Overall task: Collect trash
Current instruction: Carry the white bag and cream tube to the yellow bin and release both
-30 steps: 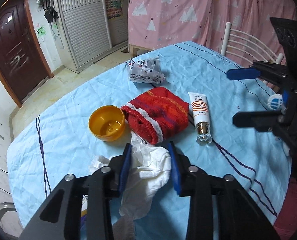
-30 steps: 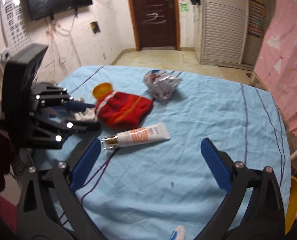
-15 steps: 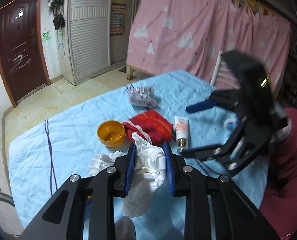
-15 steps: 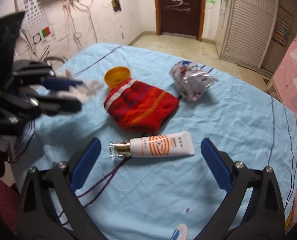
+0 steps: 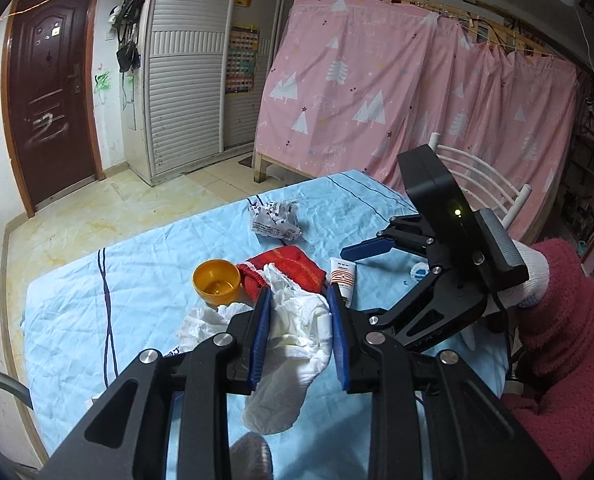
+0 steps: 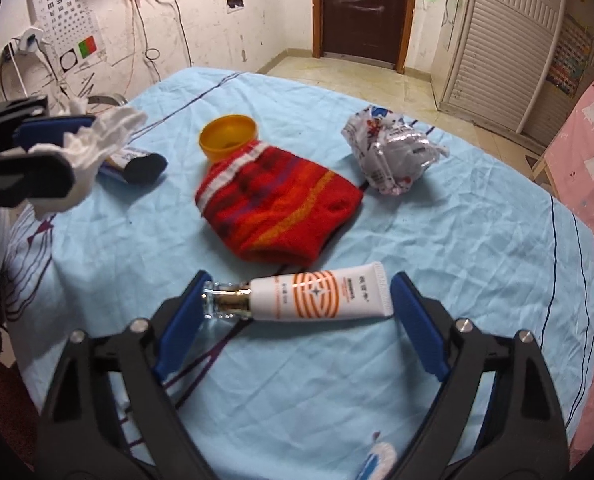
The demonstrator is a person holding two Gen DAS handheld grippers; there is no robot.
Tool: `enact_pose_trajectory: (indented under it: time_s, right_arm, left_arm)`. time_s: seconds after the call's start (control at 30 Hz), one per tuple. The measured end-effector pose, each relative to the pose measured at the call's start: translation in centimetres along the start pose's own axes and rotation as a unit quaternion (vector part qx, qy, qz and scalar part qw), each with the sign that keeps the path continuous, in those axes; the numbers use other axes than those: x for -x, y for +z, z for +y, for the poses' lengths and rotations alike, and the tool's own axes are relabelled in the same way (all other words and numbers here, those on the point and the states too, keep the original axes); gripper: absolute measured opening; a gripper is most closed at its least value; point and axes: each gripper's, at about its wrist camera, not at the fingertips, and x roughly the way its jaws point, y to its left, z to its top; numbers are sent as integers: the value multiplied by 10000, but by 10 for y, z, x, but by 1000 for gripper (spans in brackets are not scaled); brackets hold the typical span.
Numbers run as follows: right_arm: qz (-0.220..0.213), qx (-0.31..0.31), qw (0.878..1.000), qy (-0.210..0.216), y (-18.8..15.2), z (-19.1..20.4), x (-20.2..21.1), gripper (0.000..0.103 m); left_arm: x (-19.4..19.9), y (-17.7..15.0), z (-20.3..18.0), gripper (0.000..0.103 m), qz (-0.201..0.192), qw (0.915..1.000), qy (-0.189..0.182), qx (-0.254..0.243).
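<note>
My left gripper (image 5: 299, 312) is shut on a crumpled white tissue (image 5: 297, 340) and holds it lifted above the blue tablecloth (image 5: 137, 280); it also shows in the right wrist view (image 6: 93, 136) at far left. My right gripper (image 6: 297, 300) is open, its jaws on either side of a white and orange cream tube (image 6: 317, 290) lying on the cloth. A crumpled printed wrapper (image 6: 393, 160) lies at the back; it also shows in the left wrist view (image 5: 275, 224).
A red striped knit hat (image 6: 273, 208) lies mid-table beside an orange bowl (image 6: 227, 136). A dark-capped tube (image 6: 137, 162) lies at the left. A white chair (image 5: 485, 184) stands behind the table. A blue and white cap (image 6: 381, 456) lies near the front edge.
My left gripper has risen and pulled back with the tissue. My right gripper has moved forward and down until its open jaws flank the cream tube.
</note>
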Motion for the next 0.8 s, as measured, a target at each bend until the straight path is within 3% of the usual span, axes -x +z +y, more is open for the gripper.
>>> enact_pose_trajectory:
  time_s: [0.37,0.8]
  right_arm:
    - [-480,-322,9983,51,-5,-14,40,86]
    - [-1076,-826,9907,-93,-40,-49,97,86]
  left_arm:
    - [17,5,-13,18,-103,9997,208,-42]
    - [25,25,-69,19,-157,9977,307,-586]
